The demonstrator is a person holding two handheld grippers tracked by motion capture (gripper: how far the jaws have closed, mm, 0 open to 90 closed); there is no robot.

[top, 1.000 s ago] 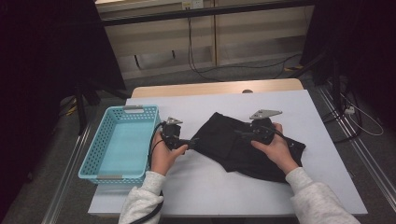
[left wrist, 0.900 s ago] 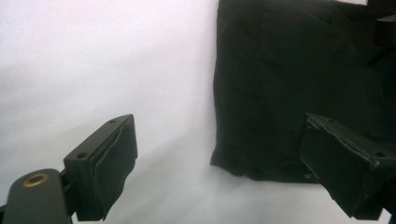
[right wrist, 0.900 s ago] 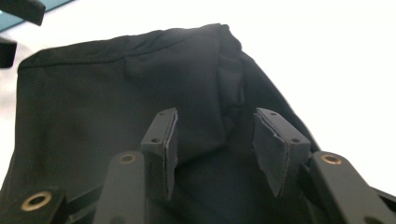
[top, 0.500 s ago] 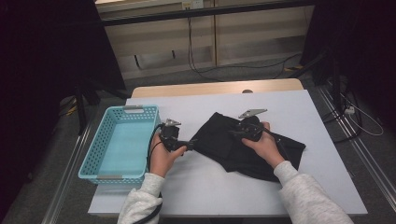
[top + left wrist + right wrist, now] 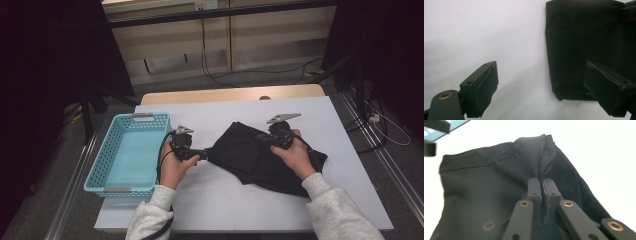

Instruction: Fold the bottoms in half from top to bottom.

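Note:
A black cloth (image 5: 250,155) lies rumpled on the white table (image 5: 225,200), right of centre. My right gripper (image 5: 261,136) rests on its upper part, and in the right gripper view this gripper (image 5: 540,180) is shut on a raised fold of the cloth (image 5: 486,182). My left gripper (image 5: 204,155) sits at the cloth's left corner. The left gripper view has this gripper (image 5: 540,64) open wide just above the table, with the cloth's corner (image 5: 574,37) in front of its right jaw and nothing pinched.
A light blue plastic basket (image 5: 102,155) with nothing in it stands at the table's left side, close to my left hand. Bare white tabletop lies in front of the cloth and behind it. Floor cables run beyond the far edge.
My right gripper has shifted a little to the left and away from me while shut on the cloth. The left gripper has stayed at the cloth's left corner.

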